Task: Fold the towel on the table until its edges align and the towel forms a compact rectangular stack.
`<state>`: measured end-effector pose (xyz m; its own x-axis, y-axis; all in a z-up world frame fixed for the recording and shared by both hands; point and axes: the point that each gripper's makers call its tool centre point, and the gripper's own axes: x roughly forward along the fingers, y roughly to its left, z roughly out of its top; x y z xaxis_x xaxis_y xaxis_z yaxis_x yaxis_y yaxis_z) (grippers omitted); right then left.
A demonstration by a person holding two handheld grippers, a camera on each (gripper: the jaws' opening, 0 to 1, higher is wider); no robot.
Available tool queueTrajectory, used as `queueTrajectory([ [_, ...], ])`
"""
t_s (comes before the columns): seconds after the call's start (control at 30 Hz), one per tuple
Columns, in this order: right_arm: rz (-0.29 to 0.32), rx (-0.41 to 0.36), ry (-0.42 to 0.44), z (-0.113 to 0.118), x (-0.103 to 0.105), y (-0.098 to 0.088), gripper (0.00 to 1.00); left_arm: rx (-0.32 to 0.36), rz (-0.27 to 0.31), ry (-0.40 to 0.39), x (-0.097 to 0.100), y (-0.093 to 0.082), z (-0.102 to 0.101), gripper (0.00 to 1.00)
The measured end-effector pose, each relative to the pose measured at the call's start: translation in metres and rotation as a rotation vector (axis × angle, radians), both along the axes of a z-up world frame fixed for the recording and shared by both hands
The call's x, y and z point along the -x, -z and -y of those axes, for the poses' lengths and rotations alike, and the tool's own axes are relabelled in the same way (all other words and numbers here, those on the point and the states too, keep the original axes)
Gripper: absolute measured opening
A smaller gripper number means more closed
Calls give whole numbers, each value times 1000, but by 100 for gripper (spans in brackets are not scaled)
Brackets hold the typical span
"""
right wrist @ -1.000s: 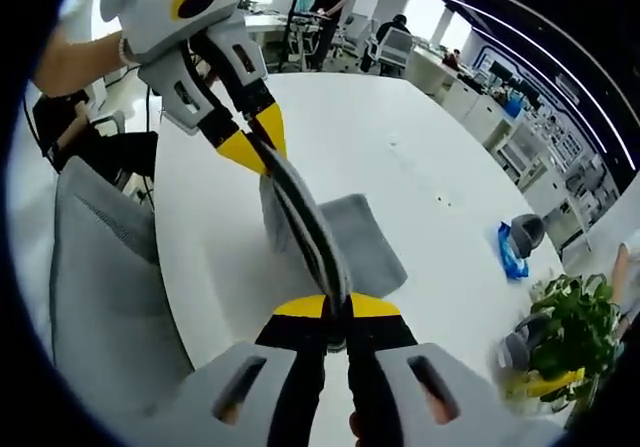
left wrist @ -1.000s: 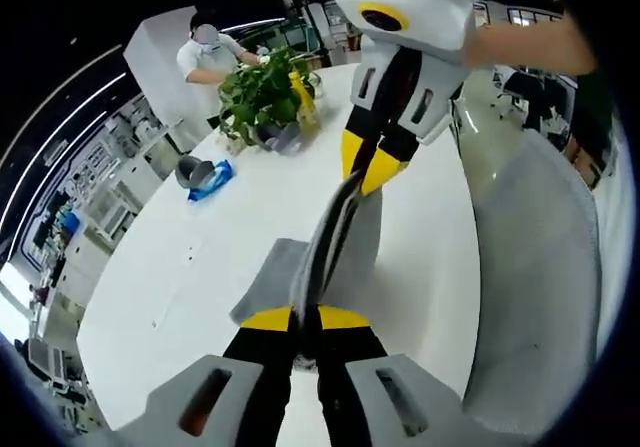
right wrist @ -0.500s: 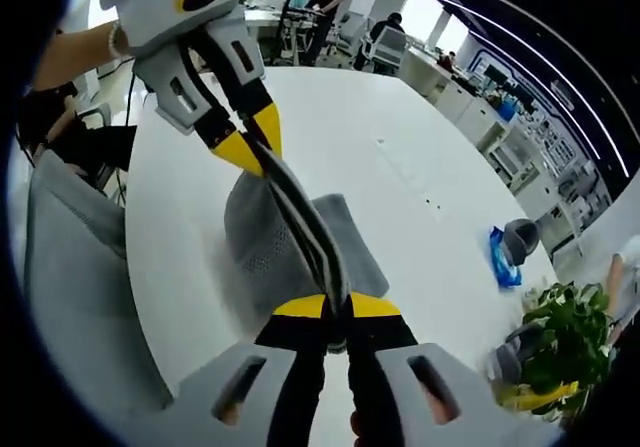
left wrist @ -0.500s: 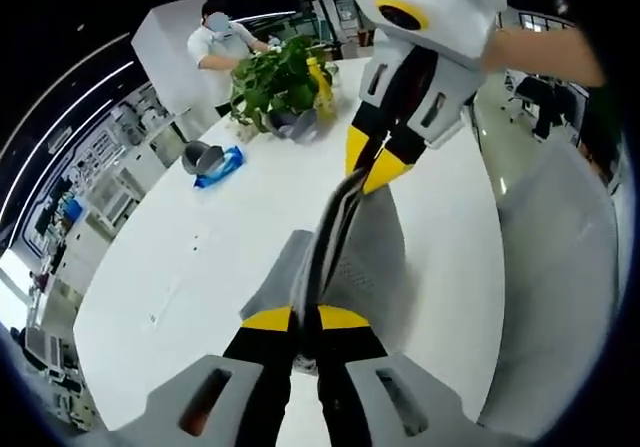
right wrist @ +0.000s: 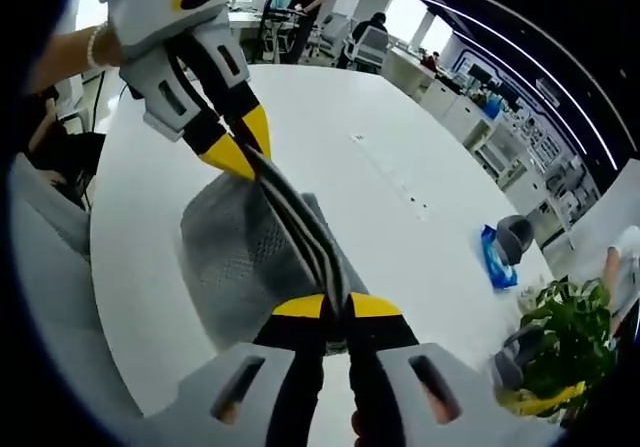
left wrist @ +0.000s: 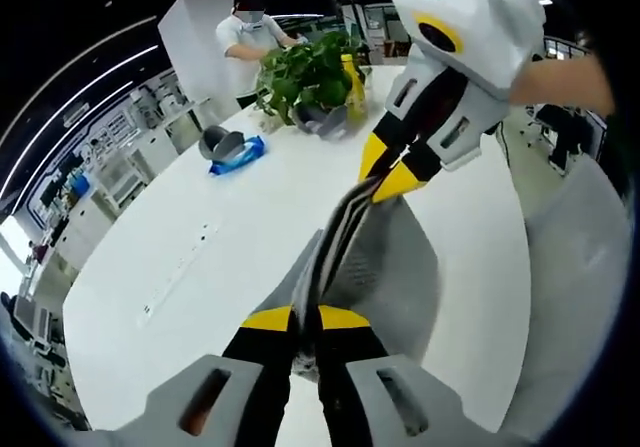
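- The left tongs [left wrist: 305,319] are clenched on one end of the grey towel's [left wrist: 390,267] bunched top edge.
- The right tongs [right wrist: 337,307] grip the other end; the edge runs taut between them.
- The rest of the towel hangs below that edge onto the white surface [left wrist: 230,227].
- Farther along the surface sit a blue packet [left wrist: 238,155] and a potted plant [left wrist: 310,72], with a person [left wrist: 255,32] behind.

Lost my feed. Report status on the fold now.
Left tongs and right tongs both shut on towel. Towel edge stretched between them, rest hanging to the table. Plant well off, nothing in the way.
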<state>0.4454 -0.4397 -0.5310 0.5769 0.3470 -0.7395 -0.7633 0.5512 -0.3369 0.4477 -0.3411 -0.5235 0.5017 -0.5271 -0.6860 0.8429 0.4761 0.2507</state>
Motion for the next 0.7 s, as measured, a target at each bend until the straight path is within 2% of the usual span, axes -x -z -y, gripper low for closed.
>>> queueTrajectory([
  [0.17,33,36,-3,-2,-13,12,6,-16,14,-17,-12,15,0,8],
  [0.33,49,81,-9,-4,-23,28,6,-11,0,-53,-22,29,-3,8],
  [0.57,29,97,6,1,-36,51,7,-17,47,-43,-34,47,-2,9],
  [0.7,21,97,25,3,-43,64,8,-19,44,-54,-44,59,0,9],
])
